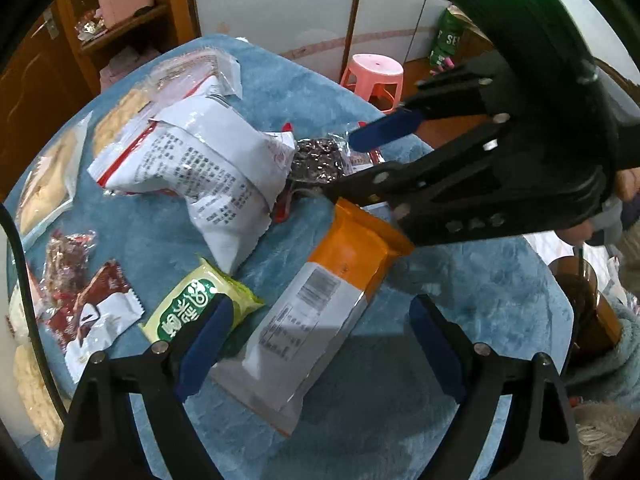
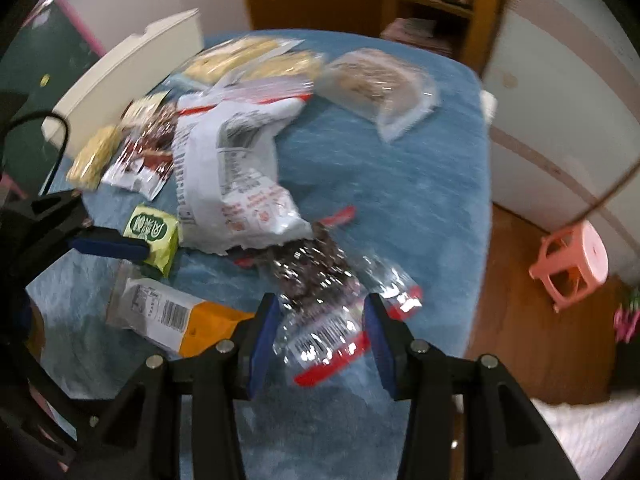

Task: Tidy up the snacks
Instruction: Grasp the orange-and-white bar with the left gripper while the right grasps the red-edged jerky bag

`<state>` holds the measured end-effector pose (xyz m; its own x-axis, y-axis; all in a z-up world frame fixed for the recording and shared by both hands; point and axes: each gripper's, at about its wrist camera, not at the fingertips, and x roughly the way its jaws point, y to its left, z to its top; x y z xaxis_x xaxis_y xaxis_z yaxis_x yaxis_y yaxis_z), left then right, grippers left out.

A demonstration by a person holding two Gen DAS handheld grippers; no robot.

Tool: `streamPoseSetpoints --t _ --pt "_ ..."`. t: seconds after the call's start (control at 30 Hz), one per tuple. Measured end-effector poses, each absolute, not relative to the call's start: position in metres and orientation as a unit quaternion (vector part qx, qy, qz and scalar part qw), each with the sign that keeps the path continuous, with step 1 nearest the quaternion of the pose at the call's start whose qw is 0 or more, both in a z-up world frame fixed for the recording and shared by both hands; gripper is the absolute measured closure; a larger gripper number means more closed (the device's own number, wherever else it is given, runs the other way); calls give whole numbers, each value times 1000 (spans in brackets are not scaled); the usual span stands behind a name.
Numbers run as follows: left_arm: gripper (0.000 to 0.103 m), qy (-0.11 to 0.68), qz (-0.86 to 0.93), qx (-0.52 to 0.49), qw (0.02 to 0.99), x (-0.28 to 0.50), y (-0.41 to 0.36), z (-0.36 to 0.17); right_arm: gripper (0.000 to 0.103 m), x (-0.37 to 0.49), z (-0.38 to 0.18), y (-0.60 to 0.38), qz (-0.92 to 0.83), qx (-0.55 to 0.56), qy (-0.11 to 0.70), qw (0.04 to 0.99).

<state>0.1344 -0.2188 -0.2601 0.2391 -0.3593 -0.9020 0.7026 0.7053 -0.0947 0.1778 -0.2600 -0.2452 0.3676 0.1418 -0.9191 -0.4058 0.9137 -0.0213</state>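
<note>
The clear packet of dark snacks (image 2: 320, 304) lies on the blue cloth (image 2: 400, 200), between the right gripper's (image 2: 320, 340) parted fingers. Squeezing its flat printed end should avoid crushing. The left gripper (image 1: 316, 344) stands apart over the orange packet (image 1: 320, 320).

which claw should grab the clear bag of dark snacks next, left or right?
Right. The right claw is open with the clear bag of dark snacks already between its fingers. The left claw is open over the orange-and-white packet, farther from that bag.
</note>
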Motion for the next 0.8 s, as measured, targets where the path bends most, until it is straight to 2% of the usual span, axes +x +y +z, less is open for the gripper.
streamPoseSetpoints --t 0.13,0.23,0.3,0.37,0.47,0.53,0.6,0.8 --pt "14 505 -352 170 769 134 -223 -261 53 186 -249 -252 171 -155 527 818" --pt "14 504 -357 169 768 134 -228 -262 39 194 -251 -254 170 -161 525 818" --pt "14 508 -360 165 765 135 -230 -262 20 202 -254 -258 166 -156 532 816" --pt "14 511 -365 156 762 134 -230 -260 16 210 -259 -265 173 -132 547 809" --pt "14 521 -372 150 754 134 -232 -261 16 213 -262 -270 181 -112 557 802" --pt "14 520 -372 151 754 132 -231 -261 22 208 -261 -264 183 -124 551 804" --pt "14 524 -367 155 753 135 -232 -264 43 200 -256 -259 196 -130 544 805" --pt "14 520 -355 185 755 136 -244 -273 45 190 -253 -272 188 -101 559 801"
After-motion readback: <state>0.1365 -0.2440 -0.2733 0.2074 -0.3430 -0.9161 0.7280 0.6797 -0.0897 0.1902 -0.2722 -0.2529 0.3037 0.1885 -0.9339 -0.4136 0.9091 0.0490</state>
